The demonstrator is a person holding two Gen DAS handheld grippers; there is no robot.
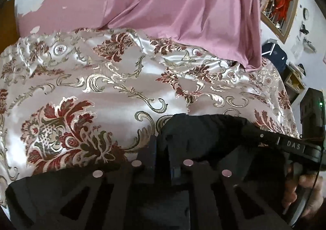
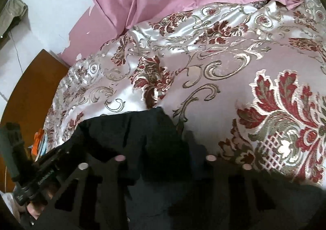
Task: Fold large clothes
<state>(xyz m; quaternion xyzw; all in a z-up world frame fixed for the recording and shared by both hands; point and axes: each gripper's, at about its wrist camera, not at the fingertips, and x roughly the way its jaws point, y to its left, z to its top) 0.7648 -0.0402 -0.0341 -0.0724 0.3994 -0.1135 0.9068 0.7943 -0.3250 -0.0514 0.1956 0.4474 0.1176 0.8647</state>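
A black garment lies bunched on a shiny floral bedspread. In the left wrist view my left gripper is shut on a corner of that black cloth, the two fingers close together. The right gripper's body and a hand show at the right edge. In the right wrist view the black garment fills the gap between the fingers of my right gripper, which is shut on a thick fold of it. The cloth hides the fingertips. The left gripper's body shows at the lower left.
A pink curtain hangs down onto the far side of the bed. A brown wooden panel stands at the bed's left side. A barred window and a navy bag are at the far right.
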